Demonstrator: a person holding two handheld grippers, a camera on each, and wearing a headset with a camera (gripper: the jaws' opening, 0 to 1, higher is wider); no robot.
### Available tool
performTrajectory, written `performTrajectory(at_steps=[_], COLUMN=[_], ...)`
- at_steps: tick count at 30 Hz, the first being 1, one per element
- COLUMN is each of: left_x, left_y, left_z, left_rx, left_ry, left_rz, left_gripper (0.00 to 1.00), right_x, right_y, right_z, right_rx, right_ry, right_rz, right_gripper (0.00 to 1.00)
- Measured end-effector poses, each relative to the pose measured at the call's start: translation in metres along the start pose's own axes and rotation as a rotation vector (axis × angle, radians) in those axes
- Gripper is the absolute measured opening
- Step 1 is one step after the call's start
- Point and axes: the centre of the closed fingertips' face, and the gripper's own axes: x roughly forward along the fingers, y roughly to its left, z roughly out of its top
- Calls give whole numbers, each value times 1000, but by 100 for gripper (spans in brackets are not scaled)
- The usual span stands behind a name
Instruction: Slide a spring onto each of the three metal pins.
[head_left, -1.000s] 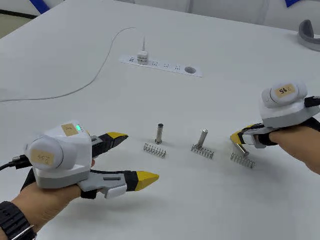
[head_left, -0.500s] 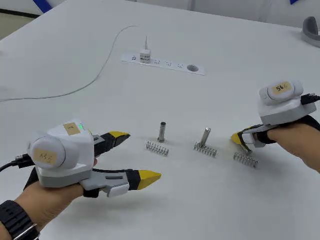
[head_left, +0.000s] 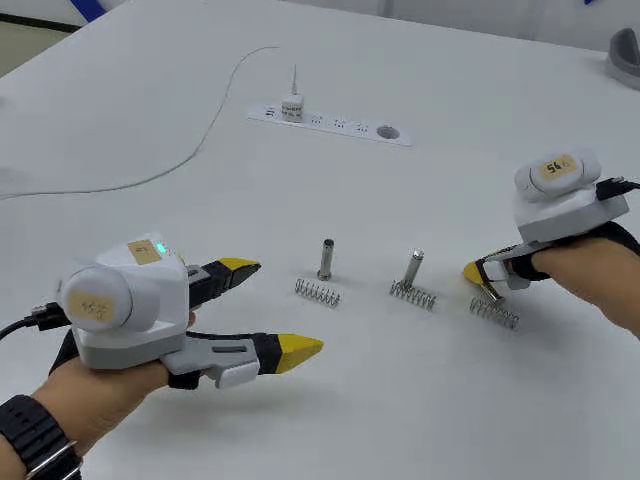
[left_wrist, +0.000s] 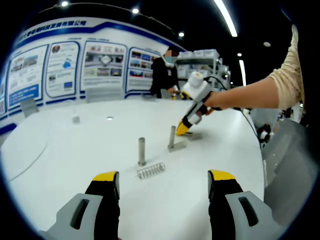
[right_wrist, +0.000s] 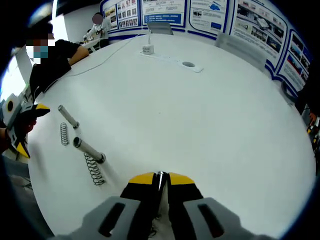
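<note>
Left gripper: the left gripper (head_left: 270, 306) hangs low over the table (head_left: 400, 410) at the near left, jaws spread wide with nothing between them, yellow tips aimed toward the pins
Right gripper: the right gripper (head_left: 474, 274) sits at the right, jaws closed tight on the third pin (head_left: 488, 292); in the right gripper view the pin shows as a thin metal sliver between the tips
Third pin: slants down out of the jaws, its lower end just beside the right spring (head_left: 495, 313); contact with spring or table cannot be told
Left pin: the left pin (head_left: 326, 258) stands upright on the table; the left spring (head_left: 317, 292) lies flat just in front of it
Middle pin: the middle pin (head_left: 411, 269) stands with a slight lean; the middle spring (head_left: 413, 295) lies at its foot (touching or just apart, not clear)
Task state: all three springs lie flat on the table, none yet on a pin
Far side: a power strip (head_left: 330, 126) with a white plug in it, and a cable (head_left: 195, 155) curving off to the left
Change over the last second: the head view has shifted a little; pins and springs keep the same layout; the left gripper keeps the same wide spread at the same spot; the right gripper stays clamped on the third pin, with only a slight shift of its body
</note>
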Motion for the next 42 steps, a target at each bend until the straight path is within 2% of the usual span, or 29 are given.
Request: performTrajectory(at_steps=[9, 14, 21, 25, 33, 42], left_x=[1, 1, 1, 1, 1, 1], left_y=[-1, -2, -1, -1, -2, -3], left_z=[1, 1, 2, 4, 4, 6], left_rx=[0, 0, 1, 2, 4, 7], left_ry=[-1, -1, -1, -6, -6, -13], left_rz=[0, -1, 1, 2, 0, -3], left_gripper=[73, 73, 72, 72, 72, 72], right_x=[0, 0, -1, -5, -22, -43], right_y=[1, 1, -1, 1, 5, 6], right_z=[0, 0, 1, 3, 10, 8], right_rx=[-25, -20, -17, -14, -16, -7], right_ry=[30, 30, -6, -16, -54, -108], right_rz=[-6, -13, -32, -27, -26, -42], right_gripper=[10, 9, 9, 9, 9, 9])
